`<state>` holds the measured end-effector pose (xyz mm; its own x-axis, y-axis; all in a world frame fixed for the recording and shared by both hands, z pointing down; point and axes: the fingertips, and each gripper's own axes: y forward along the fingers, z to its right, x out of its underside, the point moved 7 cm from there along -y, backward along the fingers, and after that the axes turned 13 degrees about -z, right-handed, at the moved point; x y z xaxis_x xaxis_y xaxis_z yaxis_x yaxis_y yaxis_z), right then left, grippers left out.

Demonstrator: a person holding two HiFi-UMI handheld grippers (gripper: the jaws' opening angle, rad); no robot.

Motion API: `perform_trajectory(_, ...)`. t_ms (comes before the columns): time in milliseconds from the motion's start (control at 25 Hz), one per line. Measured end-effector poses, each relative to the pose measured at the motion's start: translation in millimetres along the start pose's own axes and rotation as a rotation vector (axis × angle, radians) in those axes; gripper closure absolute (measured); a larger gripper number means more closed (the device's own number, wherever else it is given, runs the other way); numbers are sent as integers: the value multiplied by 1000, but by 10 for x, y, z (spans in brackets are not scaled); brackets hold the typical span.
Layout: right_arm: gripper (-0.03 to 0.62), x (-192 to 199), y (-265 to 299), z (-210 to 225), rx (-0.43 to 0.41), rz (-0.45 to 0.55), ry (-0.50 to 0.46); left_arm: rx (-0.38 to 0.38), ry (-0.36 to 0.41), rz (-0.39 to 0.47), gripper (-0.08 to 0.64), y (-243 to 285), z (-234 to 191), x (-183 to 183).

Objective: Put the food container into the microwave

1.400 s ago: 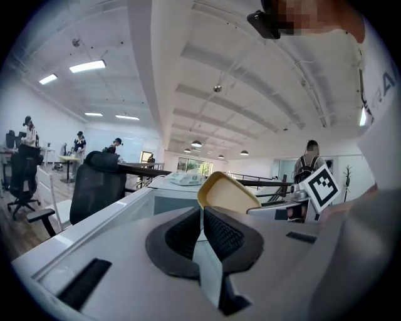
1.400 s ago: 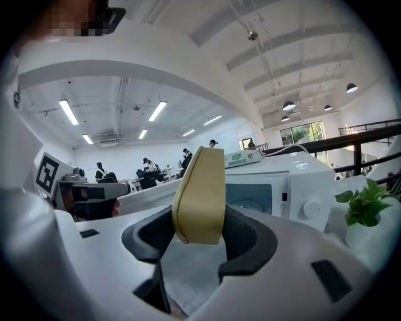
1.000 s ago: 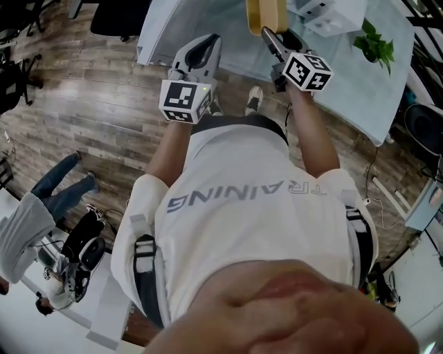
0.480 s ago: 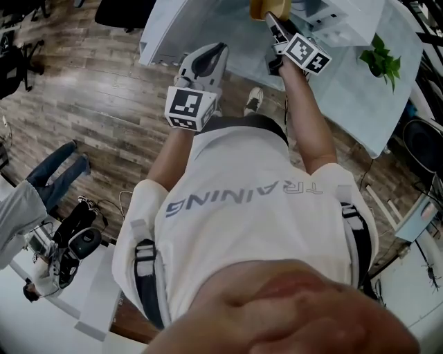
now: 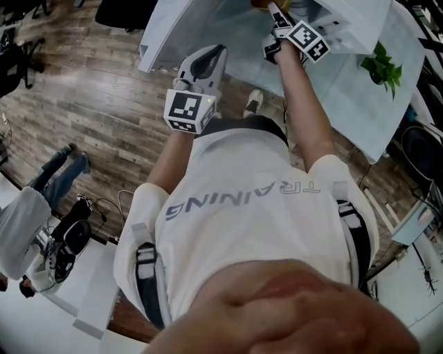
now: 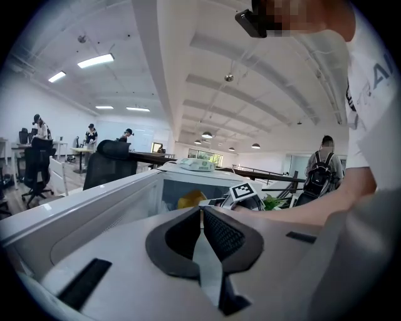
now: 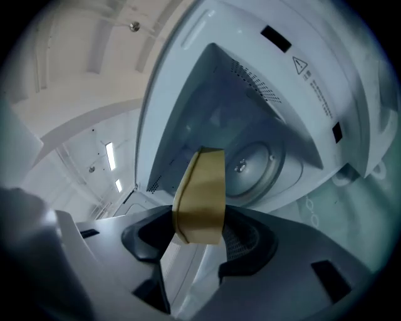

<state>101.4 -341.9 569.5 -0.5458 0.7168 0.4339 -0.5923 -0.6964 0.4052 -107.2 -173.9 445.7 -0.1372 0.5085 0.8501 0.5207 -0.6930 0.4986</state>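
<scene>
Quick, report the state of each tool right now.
Left tool: closed, nothing in it.
Right tool: closed on the tan food container, facing the open microwave.

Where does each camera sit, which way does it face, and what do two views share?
Head view: on the person's head, looking steeply down; shows shirt, left gripper, right gripper.
Left gripper view: on the left gripper, facing the microwave along shut jaws; shows the person's right arm.
Right gripper view: on the right gripper, facing into the microwave past the clamped container; no body shows.
Both gripper views share microwave and container.
</scene>
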Motion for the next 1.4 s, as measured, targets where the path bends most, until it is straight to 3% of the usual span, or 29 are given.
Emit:
perform_trajectory(160,354,-137,161,17,-16,51,39,-1,-4,-5,517,17,-17,-10)
perform_trajectory(360,353,-289,313,131,-33,113,162,3,-7,-17,517,25,3,7)
perform_trajectory(640,353,-451,441,206,-40,187,205,6,-2,-33,517,41,15,33)
perform_trajectory(1080,357,-521,522,201,39,220,118,6,17,-38,517,12,-81,49)
perform_trajectory(1240,301,-544,518,228,74,223,96,27,21,-43,517,29,-48,64)
perform_trajectory(1400,237,-539,522,182,127,189,-7,53,12,-55,517,55,-14,118)
